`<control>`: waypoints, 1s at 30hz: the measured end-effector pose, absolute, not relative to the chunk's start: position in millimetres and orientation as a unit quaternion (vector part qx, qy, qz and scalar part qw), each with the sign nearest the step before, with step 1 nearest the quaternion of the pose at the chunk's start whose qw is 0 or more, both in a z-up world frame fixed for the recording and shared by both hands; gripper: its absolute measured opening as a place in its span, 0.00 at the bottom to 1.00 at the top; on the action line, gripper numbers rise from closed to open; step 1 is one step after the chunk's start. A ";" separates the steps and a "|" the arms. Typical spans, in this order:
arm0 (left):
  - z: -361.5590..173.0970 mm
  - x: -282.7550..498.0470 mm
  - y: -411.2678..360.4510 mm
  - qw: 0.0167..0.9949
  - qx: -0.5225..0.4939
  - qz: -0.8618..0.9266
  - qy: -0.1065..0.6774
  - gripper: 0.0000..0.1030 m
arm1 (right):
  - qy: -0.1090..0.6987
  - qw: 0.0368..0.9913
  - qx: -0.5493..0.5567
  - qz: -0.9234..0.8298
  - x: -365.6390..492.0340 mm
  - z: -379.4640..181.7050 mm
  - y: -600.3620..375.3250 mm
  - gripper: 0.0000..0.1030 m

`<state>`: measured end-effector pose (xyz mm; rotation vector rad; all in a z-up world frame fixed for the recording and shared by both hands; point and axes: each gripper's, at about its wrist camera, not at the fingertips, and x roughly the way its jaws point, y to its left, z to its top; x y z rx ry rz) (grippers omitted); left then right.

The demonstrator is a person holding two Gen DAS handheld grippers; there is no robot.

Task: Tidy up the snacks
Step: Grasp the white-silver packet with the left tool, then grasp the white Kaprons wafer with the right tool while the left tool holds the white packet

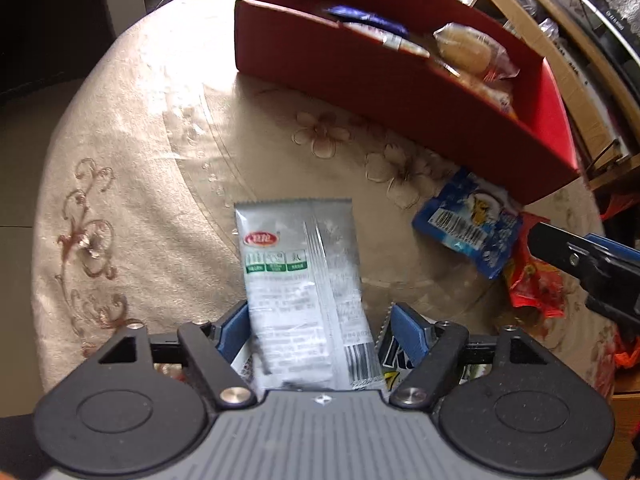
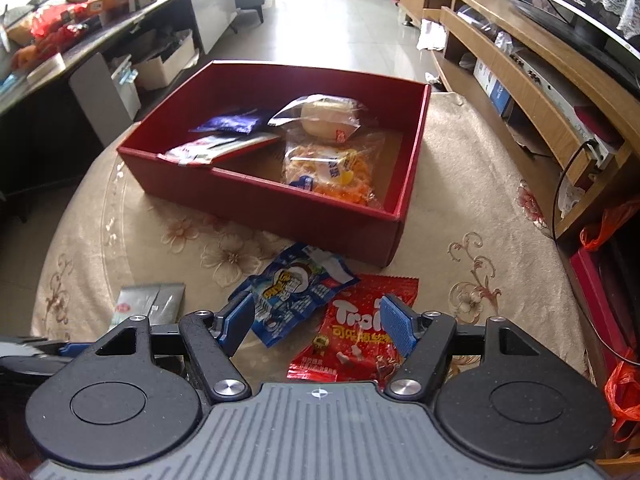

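Beside red box [image 2: 280, 208], blue packet [image 2: 296, 292].

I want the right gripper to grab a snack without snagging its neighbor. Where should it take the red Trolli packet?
Probably the red packet by its right long edge, from above. It lies flat on the table, and the blue packet overlaps its left corner. The right gripper hovers open above it.

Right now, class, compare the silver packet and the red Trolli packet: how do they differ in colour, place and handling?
The silver packet is grey-white with green labels; the red Trolli packet is bright red with white lettering. The silver packet sits between the left gripper fingers, while the Trolli packet lies flat on the table below the open right gripper, ungripped. Both are sealed snacks outside the red box.
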<state>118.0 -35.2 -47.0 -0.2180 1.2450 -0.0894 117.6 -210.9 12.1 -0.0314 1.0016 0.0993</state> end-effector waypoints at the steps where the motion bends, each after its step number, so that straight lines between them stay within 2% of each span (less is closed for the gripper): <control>1: -45.8 117.3 -36.3 0.809 -0.096 -0.040 0.578 0.68 | 0.481 0.875 -0.017 0.050 117.4 11.5 -209.5 0.73; 3: -44.6 116.7 -36.5 0.812 -0.082 -0.038 0.576 0.60 | 0.483 0.874 -0.021 0.056 117.4 11.0 -206.6 0.73; 4: -43.9 117.2 -35.0 0.814 -0.079 -0.035 0.575 0.50 | 0.484 0.873 -0.024 0.060 117.2 10.6 -205.0 0.73; 7: -43.0 118.6 -24.5 0.810 -0.092 -0.040 0.578 0.44 | 0.489 0.869 -0.032 0.072 116.0 9.2 -200.6 0.73; 14: -37.9 117.2 -0.4 0.812 -0.089 -0.044 0.575 0.42 | 0.504 0.848 -0.069 0.149 91.8 -1.6 -185.0 0.74; 23: -43.1 120.3 22.5 0.802 -0.110 -0.063 0.584 0.43 | 0.507 0.795 -0.194 0.272 70.6 -30.1 -141.5 0.74; 25: -45.1 121.7 24.3 0.800 -0.114 -0.066 0.586 0.43 | 0.501 0.791 -0.209 0.282 73.3 -36.1 -135.3 0.82; 26: -45.2 122.4 24.7 0.799 -0.114 -0.067 0.586 0.43 | 0.500 0.789 -0.220 0.281 75.3 -39.3 -133.2 0.82; 30: -46.5 124.7 25.4 0.797 -0.115 -0.071 0.588 0.43 | 0.526 0.786 -0.199 0.256 82.7 -46.4 -134.6 0.73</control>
